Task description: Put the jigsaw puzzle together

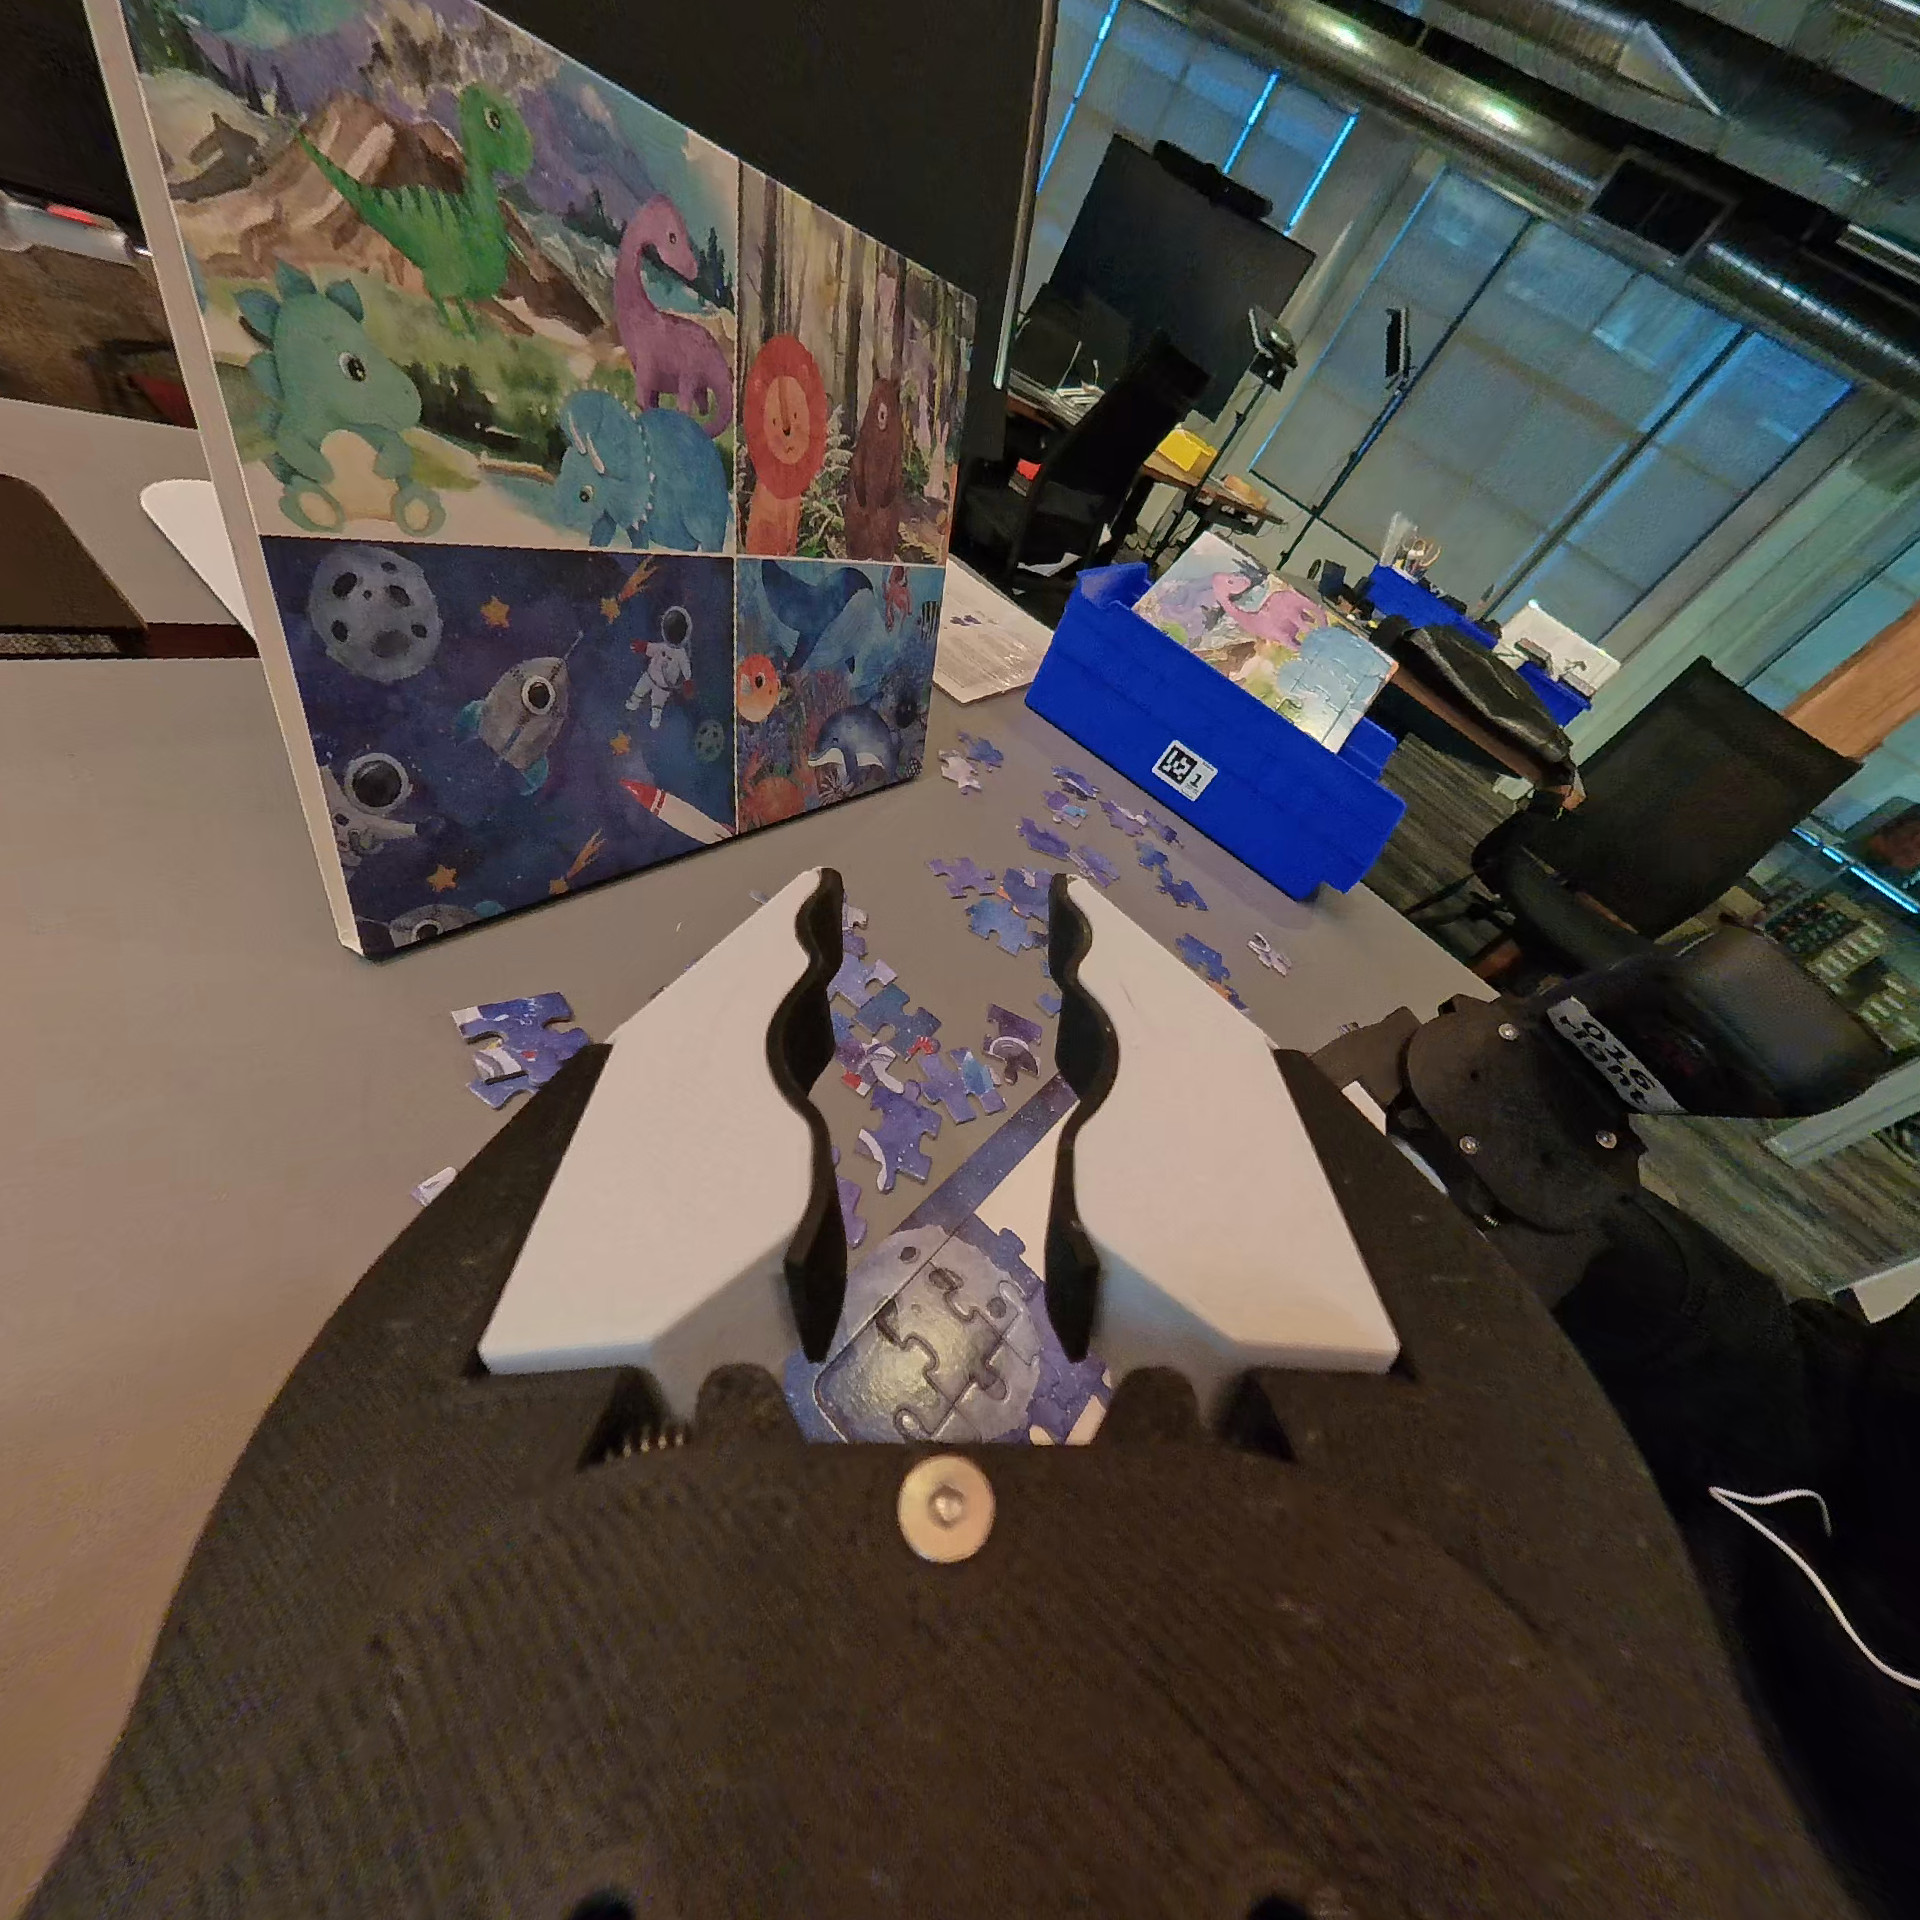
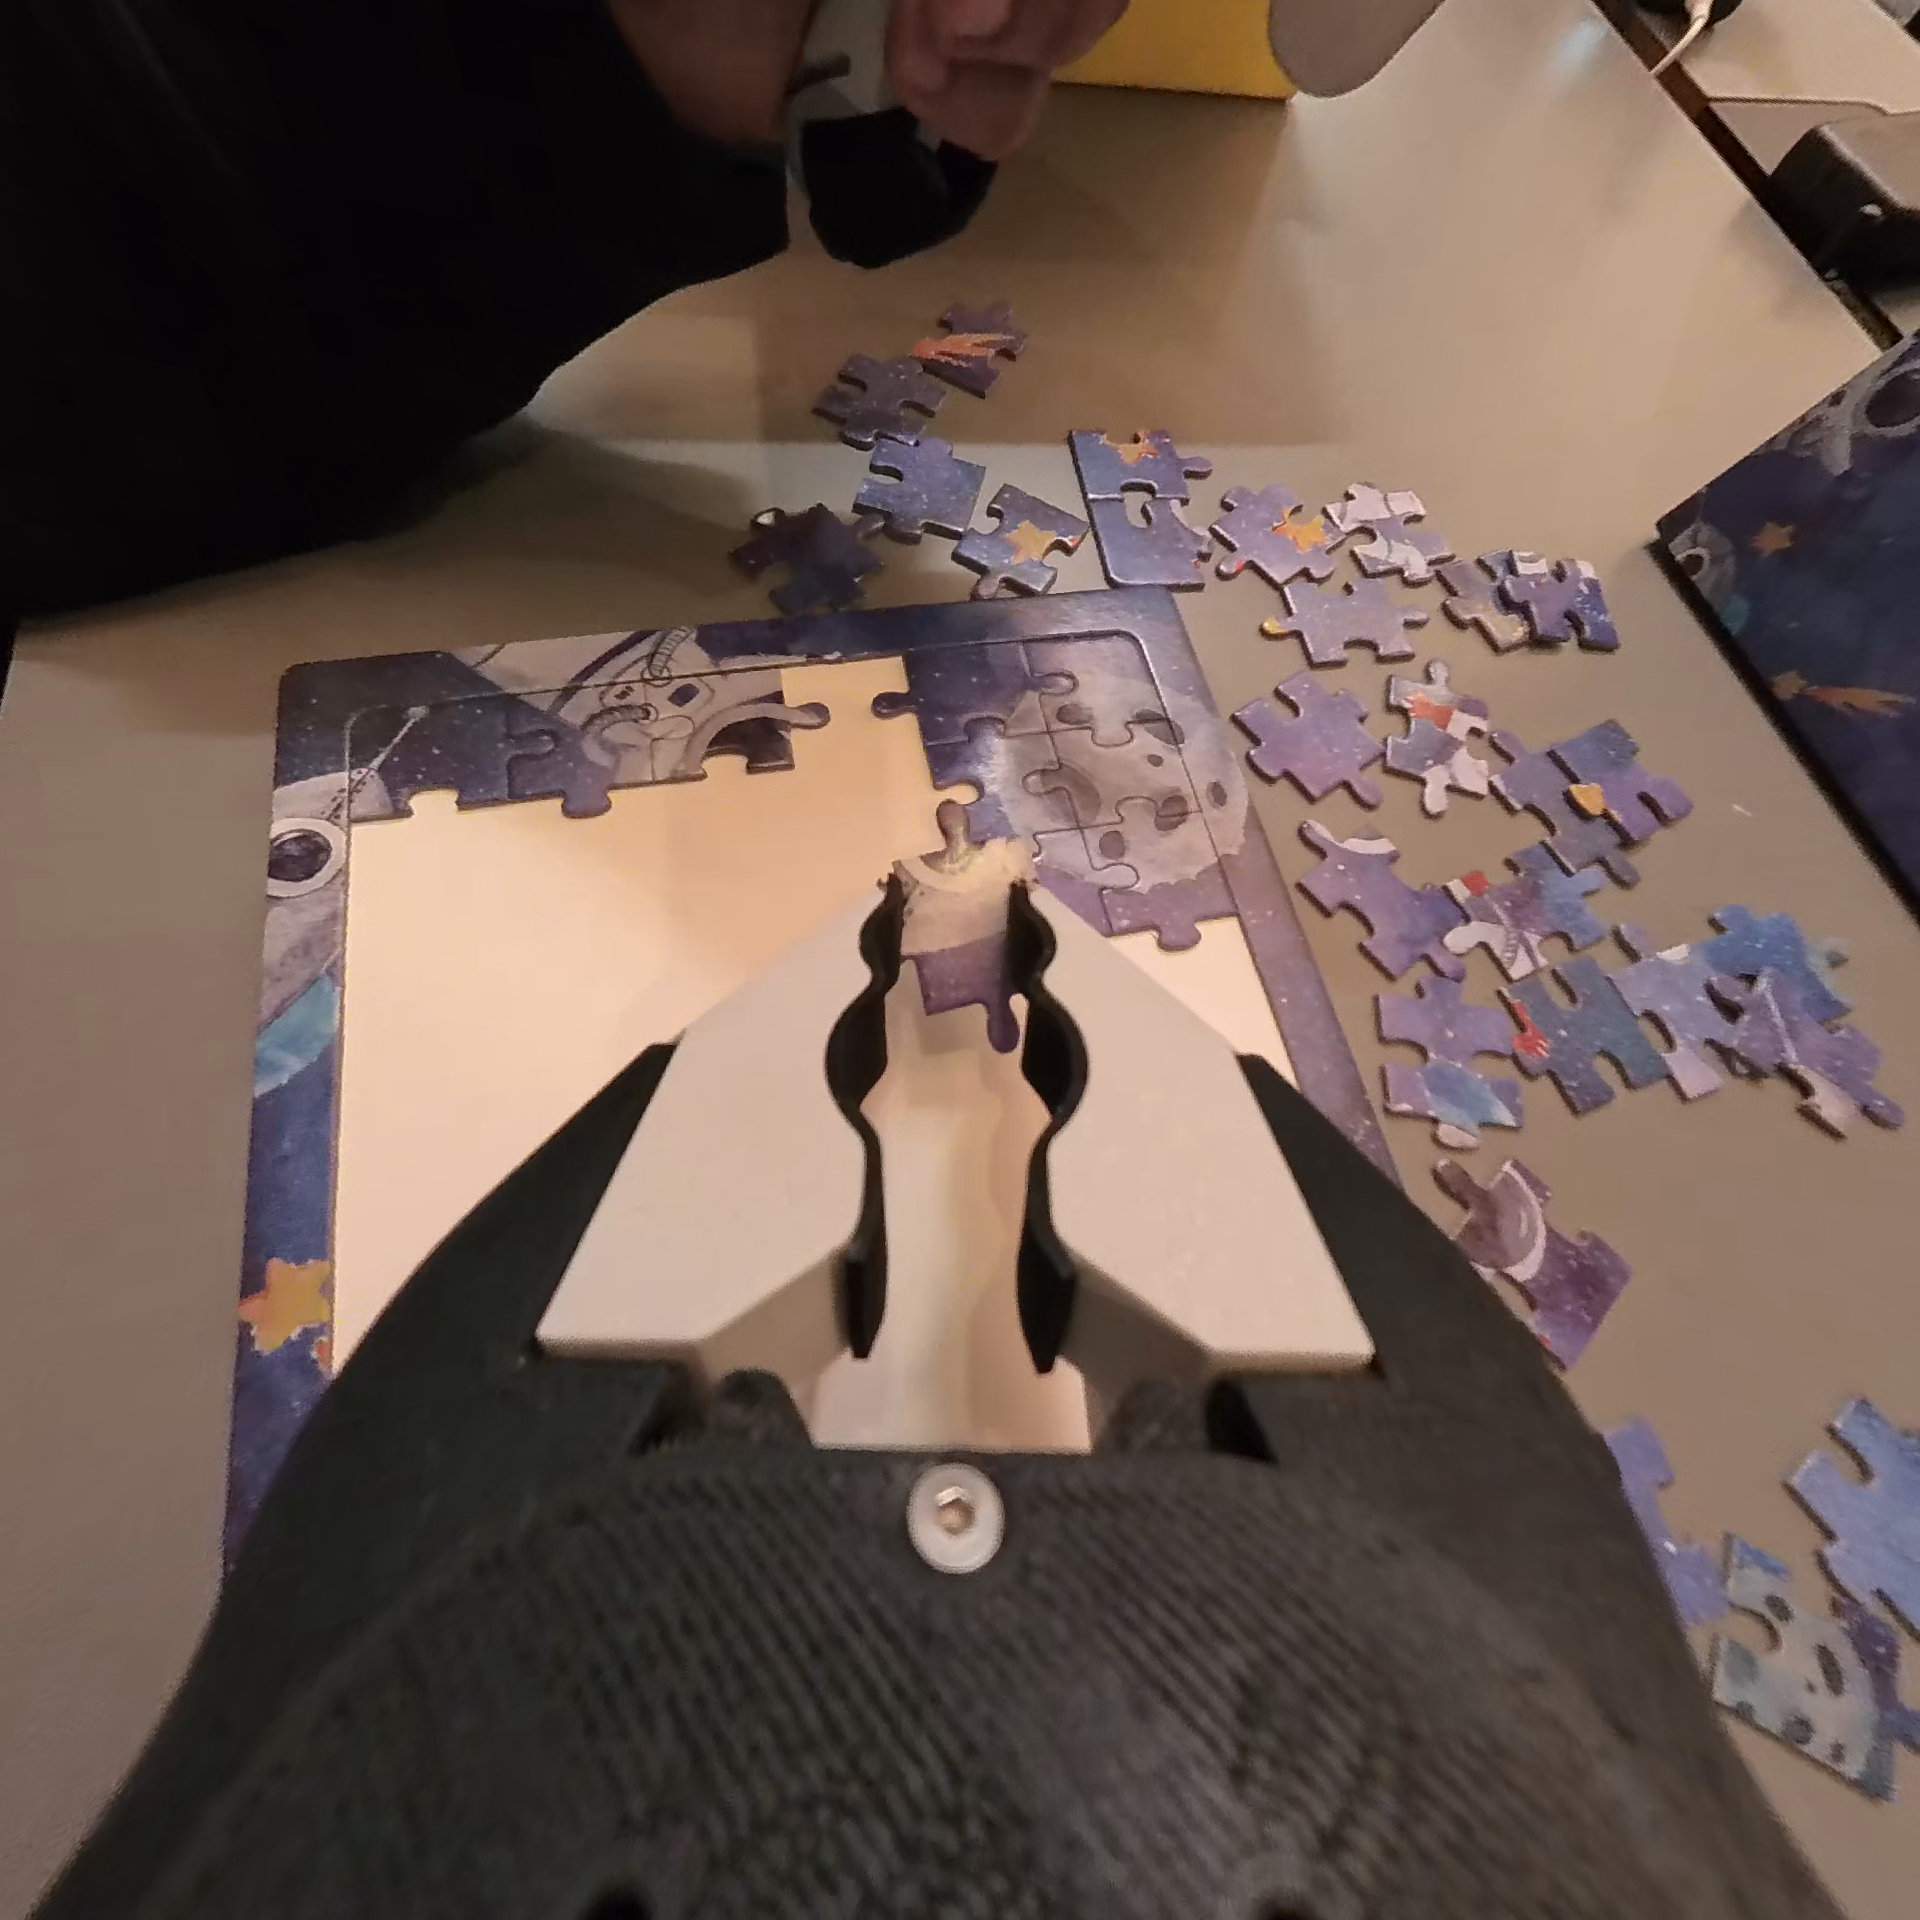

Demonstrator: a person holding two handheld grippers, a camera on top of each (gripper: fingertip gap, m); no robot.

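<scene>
Mid-frame in the right wrist view, the right tongs [image 2: 954,896] pinch a purple-and-white puzzle piece [image 2: 951,940] just over the puzzle tray [image 2: 312,935], beside its assembled moon corner [image 2: 1122,769]. The left tongs [image 1: 943,894] gape wide with nothing in them, over loose pieces [image 1: 914,1060] on the desk [image 1: 156,1039].

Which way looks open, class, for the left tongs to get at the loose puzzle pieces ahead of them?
Probably straight ahead: the left tongs stand open, empty, over the loose puzzle pieces; nothing lies between.

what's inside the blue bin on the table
An assembled dinosaur puzzle board leans upright inside the blue bin, rising above its rim. The bin's walls cover the bottom, so anything else in there cannot be seen.
</scene>
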